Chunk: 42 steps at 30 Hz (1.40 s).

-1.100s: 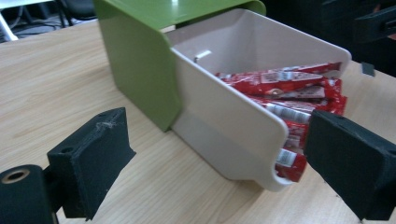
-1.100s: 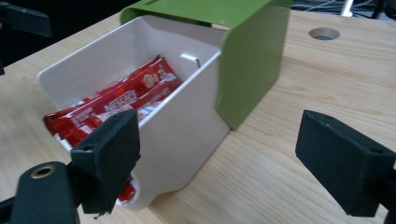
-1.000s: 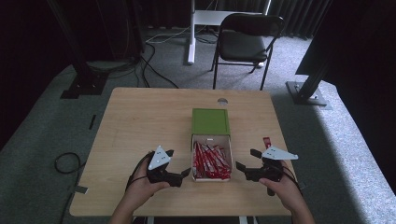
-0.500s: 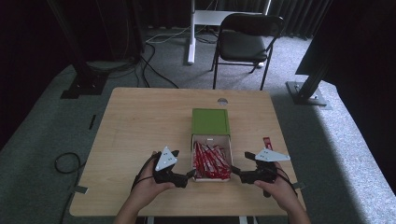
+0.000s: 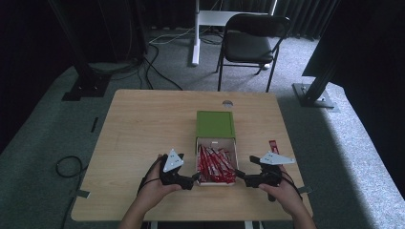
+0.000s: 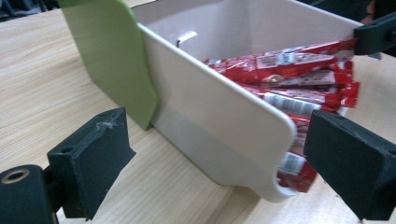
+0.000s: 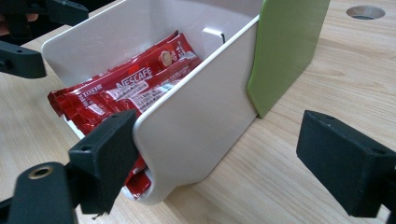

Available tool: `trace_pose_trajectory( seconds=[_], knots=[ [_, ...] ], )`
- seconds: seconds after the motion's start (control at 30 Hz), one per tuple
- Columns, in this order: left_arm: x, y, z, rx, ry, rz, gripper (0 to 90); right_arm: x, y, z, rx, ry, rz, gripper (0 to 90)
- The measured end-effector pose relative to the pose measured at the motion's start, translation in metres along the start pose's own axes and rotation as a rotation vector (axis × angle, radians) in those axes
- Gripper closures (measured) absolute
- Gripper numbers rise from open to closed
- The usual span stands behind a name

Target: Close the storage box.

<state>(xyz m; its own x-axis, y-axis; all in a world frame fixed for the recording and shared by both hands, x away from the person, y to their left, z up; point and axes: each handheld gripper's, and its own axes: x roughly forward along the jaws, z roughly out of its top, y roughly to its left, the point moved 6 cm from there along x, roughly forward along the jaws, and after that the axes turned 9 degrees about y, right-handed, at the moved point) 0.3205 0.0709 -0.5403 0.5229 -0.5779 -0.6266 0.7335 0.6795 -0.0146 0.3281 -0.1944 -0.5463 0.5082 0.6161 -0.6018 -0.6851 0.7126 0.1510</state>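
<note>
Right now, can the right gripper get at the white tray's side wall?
Probably yes: the right gripper is open, its jaws straddling the near corner of the white tray; nothing lies between them and the wall.

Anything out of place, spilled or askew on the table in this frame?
One red sachet lies alone on the table, right of the white tray, apart from the red sachets heaped loosely inside. The tray is pulled out of its green sleeve. Nothing looks damaged.
</note>
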Motion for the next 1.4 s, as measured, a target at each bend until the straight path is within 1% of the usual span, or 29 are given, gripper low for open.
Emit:
trace_pose_trajectory(
  seconds=[0.1,0.13,0.23,0.47,0.8,1.0,1.07,1.23,1.4],
  knots=[
    [0.001,0.005,0.001,-0.014,-0.009,0.026,8.1,0.000,0.000,0.000,-0.002,0.000,0.002,12.3],
    [0.001,0.005,0.002,-0.024,-0.011,0.019,8.0,0.001,0.000,0.000,0.001,0.001,0.006,12.1],
    [0.002,0.005,0.002,-0.016,-0.008,0.018,8.1,0.001,-0.001,0.000,0.001,-0.001,0.004,11.5],
    [0.004,0.007,0.003,-0.022,-0.002,0.011,8.0,0.001,-0.003,0.001,0.009,-0.006,-0.002,11.5],
    [0.005,0.009,0.005,-0.021,0.009,0.009,8.0,0.002,-0.005,0.003,0.004,0.000,-0.009,11.5],
    [0.006,0.010,0.006,-0.017,0.013,0.014,8.0,0.003,-0.007,0.005,0.011,0.000,-0.014,11.5],
    [0.007,0.010,0.006,-0.028,0.010,0.010,8.0,0.003,-0.008,0.005,0.009,0.000,-0.012,11.5],
    [0.007,0.011,0.008,-0.011,0.018,0.019,8.1,0.004,-0.008,0.006,0.007,-0.001,-0.013,11.5],
    [0.008,0.012,0.010,-0.015,0.019,0.014,8.0,0.005,-0.010,0.008,0.007,0.002,-0.018,11.5]
  ],
)
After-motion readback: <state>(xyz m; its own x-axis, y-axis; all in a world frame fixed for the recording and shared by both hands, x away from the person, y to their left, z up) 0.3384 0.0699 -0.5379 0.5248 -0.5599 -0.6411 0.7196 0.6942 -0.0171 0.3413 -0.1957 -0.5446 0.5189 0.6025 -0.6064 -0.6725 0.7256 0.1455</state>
